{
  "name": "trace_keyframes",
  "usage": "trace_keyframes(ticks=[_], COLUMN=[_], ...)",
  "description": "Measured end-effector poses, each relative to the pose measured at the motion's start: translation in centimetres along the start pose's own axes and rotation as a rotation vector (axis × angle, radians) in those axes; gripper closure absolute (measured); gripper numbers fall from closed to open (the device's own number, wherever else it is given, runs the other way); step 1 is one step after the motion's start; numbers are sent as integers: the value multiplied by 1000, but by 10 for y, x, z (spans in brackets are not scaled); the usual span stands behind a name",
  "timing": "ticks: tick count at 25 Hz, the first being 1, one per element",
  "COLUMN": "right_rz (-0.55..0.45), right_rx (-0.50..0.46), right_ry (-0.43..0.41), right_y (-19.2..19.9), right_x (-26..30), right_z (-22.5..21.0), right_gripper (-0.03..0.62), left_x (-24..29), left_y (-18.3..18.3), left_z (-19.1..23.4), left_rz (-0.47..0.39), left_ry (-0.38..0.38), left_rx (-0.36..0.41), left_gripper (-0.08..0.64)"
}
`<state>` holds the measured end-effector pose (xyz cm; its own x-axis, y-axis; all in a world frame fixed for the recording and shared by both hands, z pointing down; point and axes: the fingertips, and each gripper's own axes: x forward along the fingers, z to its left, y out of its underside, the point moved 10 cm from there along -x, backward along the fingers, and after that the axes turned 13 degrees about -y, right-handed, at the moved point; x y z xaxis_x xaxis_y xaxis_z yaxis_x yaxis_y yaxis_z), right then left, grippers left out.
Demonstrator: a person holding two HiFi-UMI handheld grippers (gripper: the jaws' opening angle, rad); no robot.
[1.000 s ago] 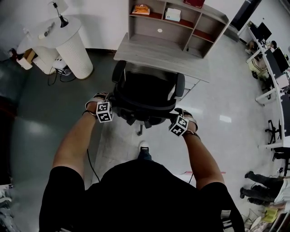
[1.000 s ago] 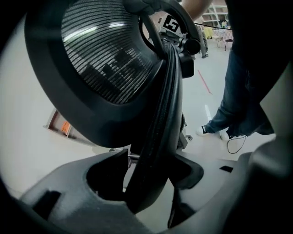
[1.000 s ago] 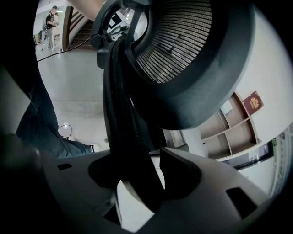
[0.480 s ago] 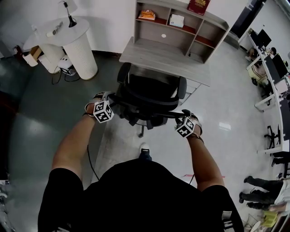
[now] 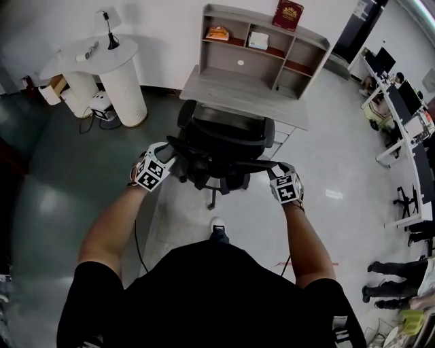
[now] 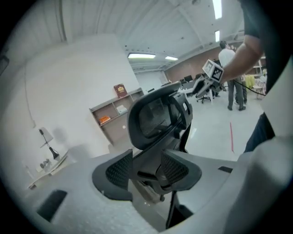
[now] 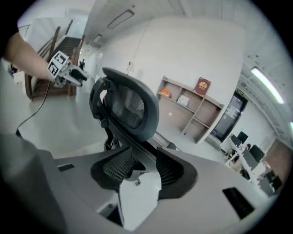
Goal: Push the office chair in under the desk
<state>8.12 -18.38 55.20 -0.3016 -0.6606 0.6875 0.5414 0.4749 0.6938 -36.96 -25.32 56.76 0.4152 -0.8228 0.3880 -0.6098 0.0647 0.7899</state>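
Grey glossy floor (image 5: pixel 61 204) and a white wall frame a grey bench (image 5: pixel 238 95) that carries an open shelf unit (image 5: pixel 268 44). 1 red book (image 5: pixel 288 15) stands on top of the unit. The black office chair (image 5: pixel 224 146) sits directly in front of the bench, its backrest facing the person. Its 2 armrests reach the bench's near edge. How far the seat lies beneath the bench cannot be told from above.

The left gripper (image 6: pixel 146 170) is at the backrest's left end, on the side away from the bench. Its jaws have just been closing, and the dark backrest frame fills the gap between them, so they pinch it. The right gripper (image 7: pixel 139 170) is at the backrest's right end. Its jaws have also just been closing, and they clamp a slanting bar of the frame.

Left of the bench stands a round white table (image 5: pixel 102 61) with a small lamp (image 5: pixel 109 30) on it. Well to the right of the bench are more desks with monitors (image 5: pixel 401 102). The person's shoe (image 5: pixel 216 223) shows behind the chair, on the side away from the bench.
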Motion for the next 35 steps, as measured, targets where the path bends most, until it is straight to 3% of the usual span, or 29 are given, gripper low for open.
trace_keyframes(ticks=[3,6,8,12,16,26,29,35], right_rz=[-100,-181,-236,-349,-433,-533,-550,-564], right_rx=[119,178,194,197,195,211,235,239], right_ry=[-16,-24,-17,11,43,97,107,87], right_y=[-5,-19,-28,-43,-53,-55,-53,-52], right_x=[-18,-38,-53,-78,-96,-128,-135,-138], right_z=[9,20,26,30,25,-13,-25,-38], right_gripper=[434,456,481,547,569,583,583,583], left_x=[-18,-34,-42,-54,-59,-56,-52,-49], left_y=[-5,-13,-18,-42,-65,-117,-126,-130], left_z=[-2,4,7,13,17,18,14,7], left_rz=[-40,-86,-116,-189,-248,-307,-297,-275], left_ry=[-14,-36,-60,-96,-122,-187,-189,-201], left_rx=[-58,-138,-205,-265,-346,-332,-307,-344], left_gripper=[399,448,473,522,537,543,543,543])
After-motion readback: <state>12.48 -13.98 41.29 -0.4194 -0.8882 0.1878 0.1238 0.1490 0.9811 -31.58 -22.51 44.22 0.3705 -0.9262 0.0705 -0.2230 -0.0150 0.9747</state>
